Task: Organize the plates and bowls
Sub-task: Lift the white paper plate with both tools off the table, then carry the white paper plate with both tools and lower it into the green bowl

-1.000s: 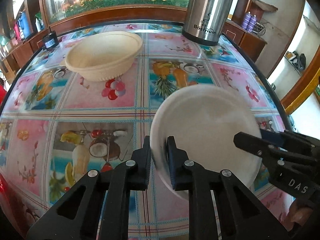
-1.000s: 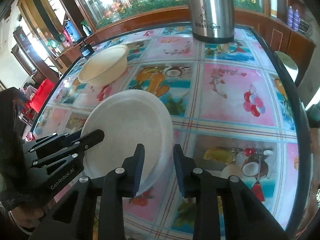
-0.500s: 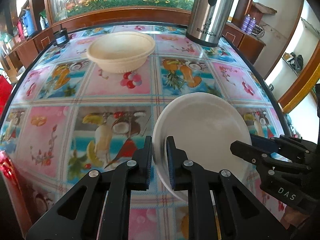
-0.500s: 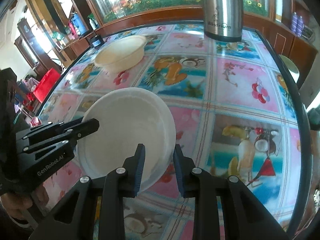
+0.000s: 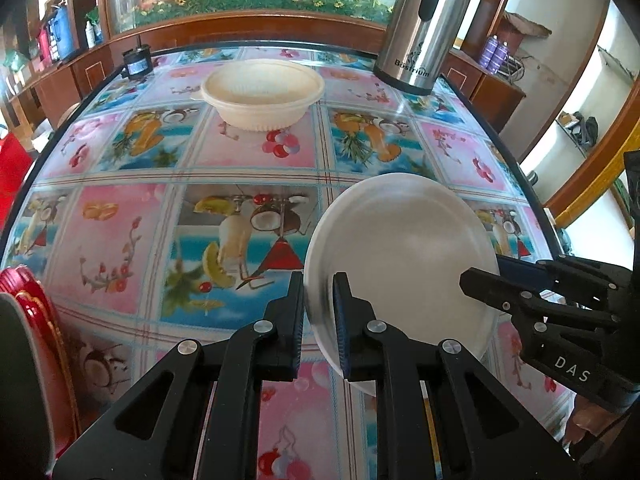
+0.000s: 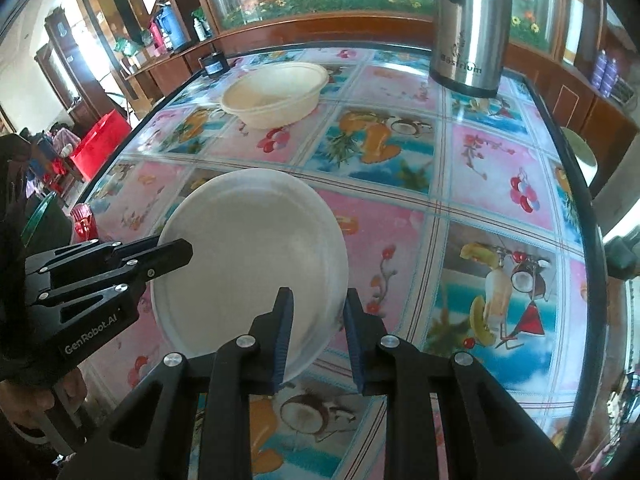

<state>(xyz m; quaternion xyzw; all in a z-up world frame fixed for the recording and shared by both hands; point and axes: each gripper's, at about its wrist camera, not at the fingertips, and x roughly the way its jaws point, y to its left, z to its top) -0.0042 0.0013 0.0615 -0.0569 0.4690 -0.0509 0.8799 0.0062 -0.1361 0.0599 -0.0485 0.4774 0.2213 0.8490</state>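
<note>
Left gripper [image 5: 318, 320] is clamped on the near-left rim of the white plate [image 5: 404, 248] — one pad outside, one inside, rim pinched tight. Right gripper [image 6: 316, 332] straddles the opposite rim of the same plate; its jaws have just been closing with the rim between them, but a gap still shows by the outer finger, so can't confirm a full pinch there. Plate sits tilted between the two tools, above the near part of the table [image 5: 248, 160] with its glossy fruit-print cover. Cream bowl [image 5: 262, 94] rests upright further back, well apart from the plate. Steel thermos [image 5: 424, 28] stands at the far right corner — a small dark jar [image 5: 136, 62] at the far left edge. A hand [image 6: 40, 400] shows under the left tool in the right wrist view.
</note>
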